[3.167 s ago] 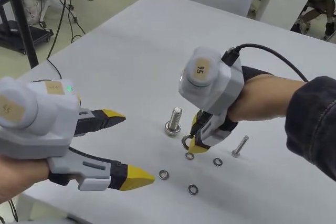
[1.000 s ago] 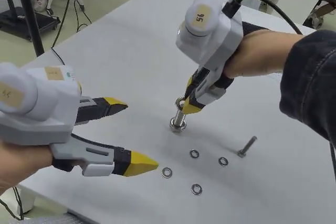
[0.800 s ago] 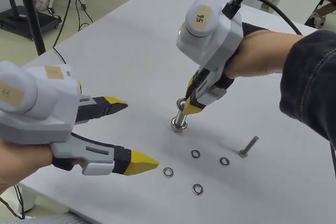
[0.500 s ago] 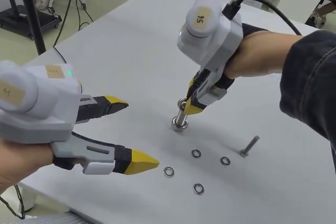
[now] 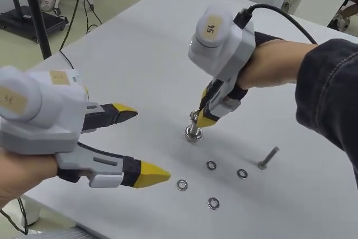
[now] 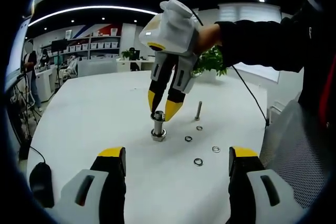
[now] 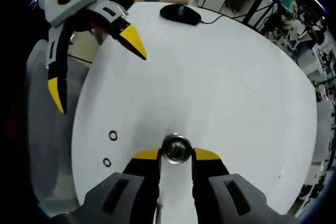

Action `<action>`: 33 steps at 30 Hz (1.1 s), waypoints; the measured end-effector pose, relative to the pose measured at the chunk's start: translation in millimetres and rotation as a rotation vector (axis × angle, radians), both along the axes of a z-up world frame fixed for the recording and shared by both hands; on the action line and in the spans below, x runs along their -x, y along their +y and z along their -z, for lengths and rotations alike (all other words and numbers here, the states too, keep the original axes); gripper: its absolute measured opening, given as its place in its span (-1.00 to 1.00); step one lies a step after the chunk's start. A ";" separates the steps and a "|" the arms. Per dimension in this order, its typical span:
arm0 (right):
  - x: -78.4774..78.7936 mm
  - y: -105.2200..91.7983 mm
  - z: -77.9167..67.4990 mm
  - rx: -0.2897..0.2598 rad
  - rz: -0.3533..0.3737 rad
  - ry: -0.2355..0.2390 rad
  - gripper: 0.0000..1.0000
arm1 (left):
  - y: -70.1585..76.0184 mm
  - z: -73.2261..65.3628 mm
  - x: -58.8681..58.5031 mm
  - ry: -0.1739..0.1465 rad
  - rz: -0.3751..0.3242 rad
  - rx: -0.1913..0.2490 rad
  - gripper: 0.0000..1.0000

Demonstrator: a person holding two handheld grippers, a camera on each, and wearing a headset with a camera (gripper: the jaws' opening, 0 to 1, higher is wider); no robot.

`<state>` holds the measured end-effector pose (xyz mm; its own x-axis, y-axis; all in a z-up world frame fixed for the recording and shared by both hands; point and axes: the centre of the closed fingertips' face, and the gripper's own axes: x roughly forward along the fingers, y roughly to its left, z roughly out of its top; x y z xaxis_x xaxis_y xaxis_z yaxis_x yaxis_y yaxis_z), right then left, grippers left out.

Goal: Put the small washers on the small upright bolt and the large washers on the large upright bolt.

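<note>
The right gripper (image 5: 201,117), jaws clamped on a large washer (image 6: 157,115), sets it atop the large bolt (image 5: 193,132) under its tips; the left gripper (image 5: 144,143) hovers nearby, jaws apart; beside the right tips, four small washers (image 5: 211,165) await the small bolt (image 5: 268,158).

Right gripper (image 5: 201,119): 3.2 s ago it was low at the table beside the small washers (image 5: 211,165). It has since risen and moved over the large upright bolt (image 5: 193,132). The large washer (image 6: 157,115) in its jaws, formerly clear of the bolt, now rings the threaded top, slightly lower than 1.0 s ago.
</note>
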<state>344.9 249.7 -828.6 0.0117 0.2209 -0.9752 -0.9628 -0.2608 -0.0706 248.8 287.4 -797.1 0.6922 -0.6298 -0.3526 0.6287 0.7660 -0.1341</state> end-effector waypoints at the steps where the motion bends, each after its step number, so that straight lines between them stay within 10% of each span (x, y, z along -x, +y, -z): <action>1: -0.3 -0.2 0.9 0.001 0.000 0.000 -0.54 | 0.0 0.0 0.1 0.001 0.000 0.000 0.60; 33: 9.6 0.9 29.2 0.013 0.030 0.031 -0.54 | 4.7 -0.2 3.8 0.006 -0.021 -0.003 0.60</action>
<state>335.3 250.6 -857.8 -0.0124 0.2077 -0.9781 -0.9720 -0.2321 -0.0369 245.0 292.1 -796.9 0.7031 -0.6144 -0.3581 0.6120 0.7792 -0.1354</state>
